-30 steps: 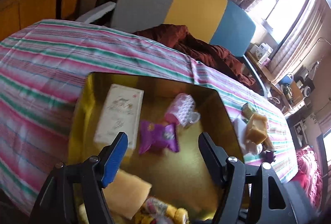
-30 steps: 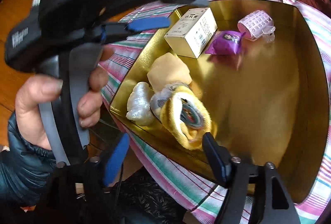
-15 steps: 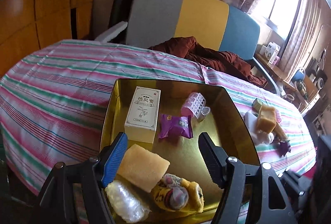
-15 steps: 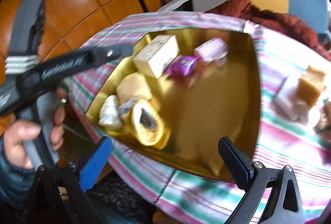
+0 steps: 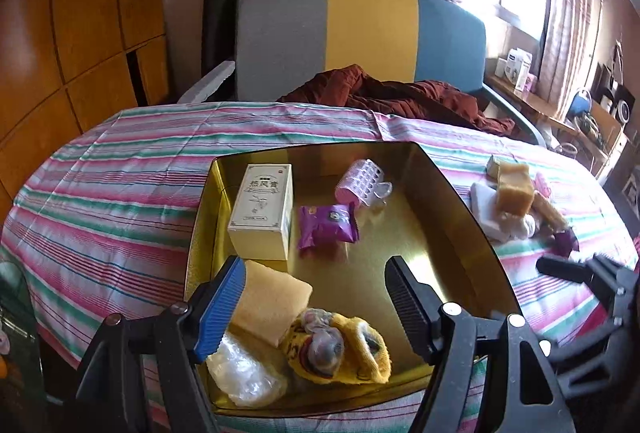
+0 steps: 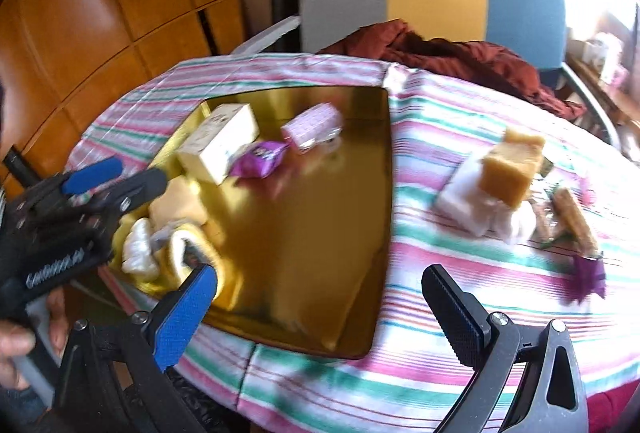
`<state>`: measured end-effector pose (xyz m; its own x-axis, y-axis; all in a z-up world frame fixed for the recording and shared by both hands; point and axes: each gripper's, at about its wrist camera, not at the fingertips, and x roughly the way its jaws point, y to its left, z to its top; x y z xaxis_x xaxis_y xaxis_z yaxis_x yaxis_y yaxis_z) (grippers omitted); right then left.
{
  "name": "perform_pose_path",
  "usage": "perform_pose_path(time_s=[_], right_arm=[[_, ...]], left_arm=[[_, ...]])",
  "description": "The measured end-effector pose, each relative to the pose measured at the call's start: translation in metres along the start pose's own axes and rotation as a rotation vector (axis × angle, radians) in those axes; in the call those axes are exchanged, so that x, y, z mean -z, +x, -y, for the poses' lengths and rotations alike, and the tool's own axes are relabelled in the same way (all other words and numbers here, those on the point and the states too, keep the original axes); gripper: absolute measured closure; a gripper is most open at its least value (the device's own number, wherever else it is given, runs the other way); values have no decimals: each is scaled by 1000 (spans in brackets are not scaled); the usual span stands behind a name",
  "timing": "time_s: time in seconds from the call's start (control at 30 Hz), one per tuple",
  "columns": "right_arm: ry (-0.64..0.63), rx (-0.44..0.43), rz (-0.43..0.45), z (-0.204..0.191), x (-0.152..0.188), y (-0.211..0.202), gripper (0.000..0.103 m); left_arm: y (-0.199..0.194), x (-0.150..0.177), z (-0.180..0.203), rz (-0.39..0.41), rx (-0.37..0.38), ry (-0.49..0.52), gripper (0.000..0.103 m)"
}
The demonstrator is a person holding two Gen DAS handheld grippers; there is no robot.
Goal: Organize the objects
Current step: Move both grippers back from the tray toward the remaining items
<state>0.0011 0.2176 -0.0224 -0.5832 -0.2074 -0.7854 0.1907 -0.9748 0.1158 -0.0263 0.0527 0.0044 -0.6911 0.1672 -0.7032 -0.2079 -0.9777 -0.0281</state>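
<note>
A gold tray (image 5: 448, 217) (image 6: 320, 265) lies on the striped tablecloth. It holds a cream box (image 5: 262, 211) (image 6: 218, 147), a purple packet (image 5: 328, 225) (image 6: 260, 159), a pink hair roller (image 5: 360, 183) (image 6: 312, 127), a yellow sponge (image 5: 270, 303), a clear plastic wad (image 5: 244, 379) and a yellow sock bundle (image 5: 340, 351) (image 6: 192, 257). My left gripper (image 5: 316, 299) hangs open over the tray's near end, empty. My right gripper (image 6: 320, 313) is open and empty above the tray's near right edge. Right of the tray sits a loose pile with a tan sponge block (image 5: 514, 189) (image 6: 510, 165).
The pile also has a white block (image 6: 464, 203), a wrapped stick (image 6: 576, 223) and a purple wrapper (image 6: 588, 275). A grey, yellow and blue chair (image 5: 360, 37) with a dark red garment (image 5: 400, 97) stands behind the table. Wooden panels (image 5: 80, 33) line the left wall.
Both grippers have pulled back and up from the tray, so more of the table shows. The right gripper has swung right toward the loose pile. Both stay open and empty.
</note>
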Motion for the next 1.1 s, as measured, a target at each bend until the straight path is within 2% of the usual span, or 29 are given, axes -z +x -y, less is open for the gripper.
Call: perform_pose_path(time_s=[0.47,0.8,1.0,1.1], right_arm=[[126,170,46,78,-11,-15,0],[245,358,84,175,-17,-37,0],[400,464,121,245,-18,-43,0],[542,417,110,271,-7,-41,0]], left_arm=[[-1,1,28,-2,14,81,26],[0,-5,43,-16,109,74,26],[10,-10,61,-64,158,83,27],[13,-15,76,-69,176,118,27]])
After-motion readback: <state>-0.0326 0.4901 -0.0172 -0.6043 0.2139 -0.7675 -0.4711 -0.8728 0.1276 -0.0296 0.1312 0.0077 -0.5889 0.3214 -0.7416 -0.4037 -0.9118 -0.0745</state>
